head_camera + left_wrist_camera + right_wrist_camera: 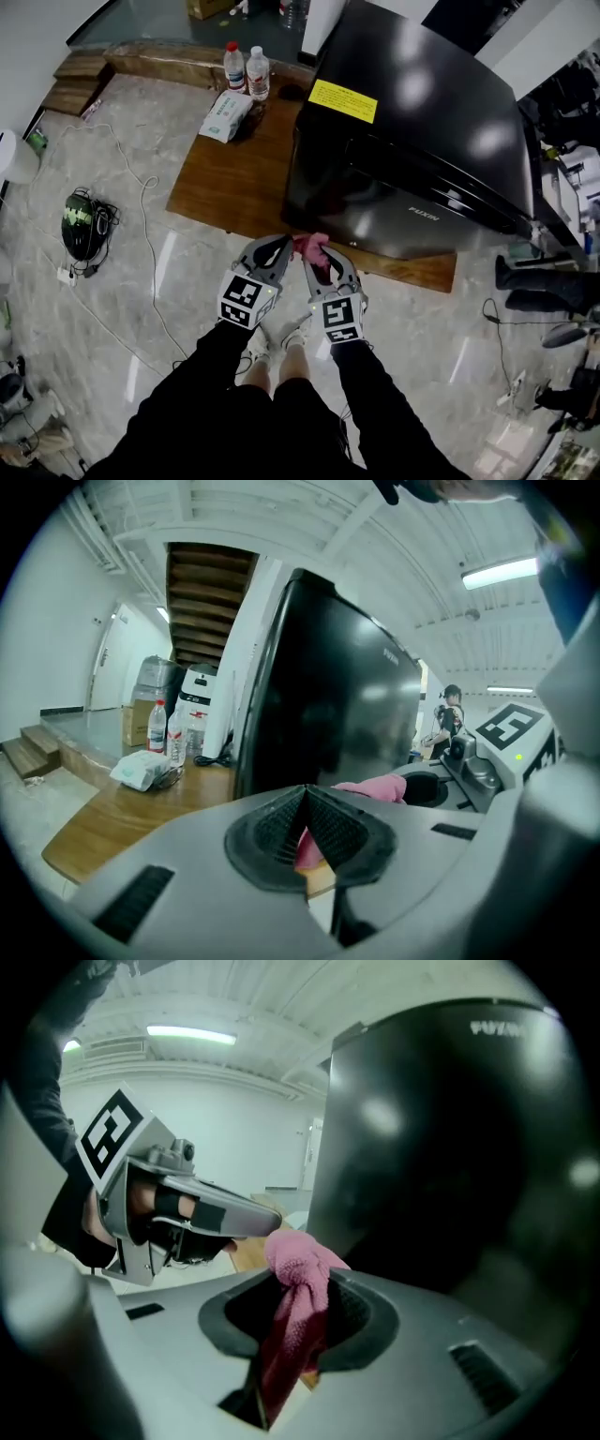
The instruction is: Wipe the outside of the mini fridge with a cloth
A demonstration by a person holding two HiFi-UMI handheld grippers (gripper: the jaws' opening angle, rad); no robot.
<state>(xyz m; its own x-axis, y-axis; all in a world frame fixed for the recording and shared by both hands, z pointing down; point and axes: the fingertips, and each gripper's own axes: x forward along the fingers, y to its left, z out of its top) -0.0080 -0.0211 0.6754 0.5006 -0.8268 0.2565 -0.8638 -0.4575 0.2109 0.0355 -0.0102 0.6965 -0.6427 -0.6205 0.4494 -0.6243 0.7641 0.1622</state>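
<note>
our right claw [302, 1312] is squeezing the pink cloth [296, 1265]. the cloth hangs down between its two jaws, and a round lump of it sticks out past the tips. our left claw [306, 808] has its jaws pressed together at the tips. a bit of the same cloth shows pink in the small gap between them, so it is pinching the cloth too. in the head view the two claws sit side by side with their tips close, and the cloth is bunched up between them.

at 1 o'clock from the claws stands the mini fridge [412, 122]. it is black and shiny. the cloth is just beside the low front edge of the fridge, but we cannot tell if it touches. the fridge has a yellow sticker [343, 100] on top, at its far left corner.

the fridge stands on a low wooden platform [230, 192]. at 11 o'clock, on the far end of the wood, stand two bottles [246, 70] close together. a white pack [225, 114] lies just in front of them.

at 9 o'clock, well apart on the shiny floor, lies a dark helmet [82, 223]. a thin white cord [145, 211] runs across the floor near it.
</note>
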